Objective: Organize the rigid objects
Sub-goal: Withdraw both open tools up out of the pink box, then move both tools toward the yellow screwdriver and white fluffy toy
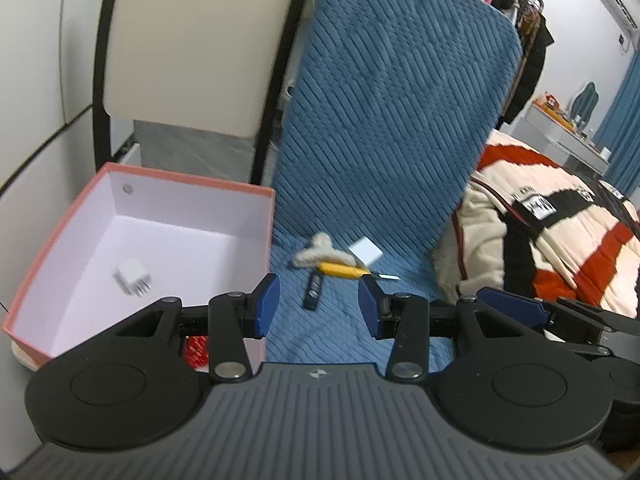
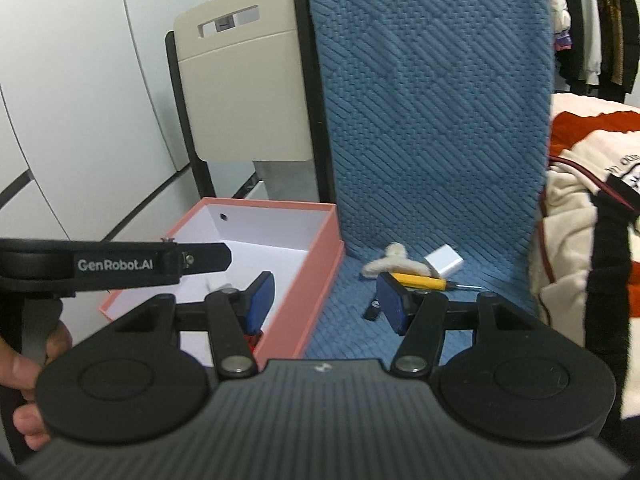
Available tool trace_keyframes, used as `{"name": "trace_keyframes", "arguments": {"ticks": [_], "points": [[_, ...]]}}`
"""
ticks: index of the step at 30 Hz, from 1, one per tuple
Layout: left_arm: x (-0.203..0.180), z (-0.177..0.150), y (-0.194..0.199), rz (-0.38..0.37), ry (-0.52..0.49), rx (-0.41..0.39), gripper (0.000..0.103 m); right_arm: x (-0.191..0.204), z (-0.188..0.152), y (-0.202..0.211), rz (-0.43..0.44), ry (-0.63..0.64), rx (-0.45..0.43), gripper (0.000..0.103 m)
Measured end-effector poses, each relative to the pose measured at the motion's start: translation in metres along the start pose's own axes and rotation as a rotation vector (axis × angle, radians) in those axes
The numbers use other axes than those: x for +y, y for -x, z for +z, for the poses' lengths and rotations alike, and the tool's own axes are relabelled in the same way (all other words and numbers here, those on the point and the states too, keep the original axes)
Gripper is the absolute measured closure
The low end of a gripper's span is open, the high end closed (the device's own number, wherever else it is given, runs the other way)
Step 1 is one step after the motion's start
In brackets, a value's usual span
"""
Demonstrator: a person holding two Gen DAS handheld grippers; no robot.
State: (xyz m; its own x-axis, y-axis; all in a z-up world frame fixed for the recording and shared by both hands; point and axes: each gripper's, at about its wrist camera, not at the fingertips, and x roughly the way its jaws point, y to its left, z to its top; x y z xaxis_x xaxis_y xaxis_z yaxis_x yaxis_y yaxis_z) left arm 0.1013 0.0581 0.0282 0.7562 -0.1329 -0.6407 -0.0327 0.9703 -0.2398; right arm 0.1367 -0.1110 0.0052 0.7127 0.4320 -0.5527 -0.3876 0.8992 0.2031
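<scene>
A pink box [image 1: 192, 184] with a white inside sits left of a blue cushioned seat [image 1: 328, 332]; it shows in the right wrist view too [image 2: 320, 248]. In it lie a white charger plug [image 1: 132, 278] and a red object [image 1: 196, 350], partly hidden. On the seat lie a black stick [image 1: 313, 291], a yellow utility knife [image 1: 345, 270], a fluffy beige clip [image 1: 316, 254] and a small white block [image 1: 365, 253]. My left gripper [image 1: 319, 308] is open and empty, hovering above the seat's front beside the box. My right gripper [image 2: 324, 300] is open and empty, above the box's right wall.
A striped cream, red and black blanket [image 1: 552, 236] lies right of the seat. A beige chair back [image 2: 244, 92] stands behind the box. White cabinet doors [image 2: 80, 100] are at the left. Clothes [image 2: 592, 20] hang at the far right.
</scene>
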Motion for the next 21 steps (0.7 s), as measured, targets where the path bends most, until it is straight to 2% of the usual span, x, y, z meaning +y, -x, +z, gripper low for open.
{"name": "trace_keyframes", "arguments": {"ticks": [10,21], "points": [[-0.026,-0.036,0.007,-0.052,-0.005,0.011,0.053,-0.03,-0.037,0.028,-0.03,-0.053,-0.003,0.043],[-0.044,-0.071,0.015,-0.016,-0.03,0.022,0.053,-0.049,-0.067,0.048,-0.046,-0.063,-0.005,0.043]]}}
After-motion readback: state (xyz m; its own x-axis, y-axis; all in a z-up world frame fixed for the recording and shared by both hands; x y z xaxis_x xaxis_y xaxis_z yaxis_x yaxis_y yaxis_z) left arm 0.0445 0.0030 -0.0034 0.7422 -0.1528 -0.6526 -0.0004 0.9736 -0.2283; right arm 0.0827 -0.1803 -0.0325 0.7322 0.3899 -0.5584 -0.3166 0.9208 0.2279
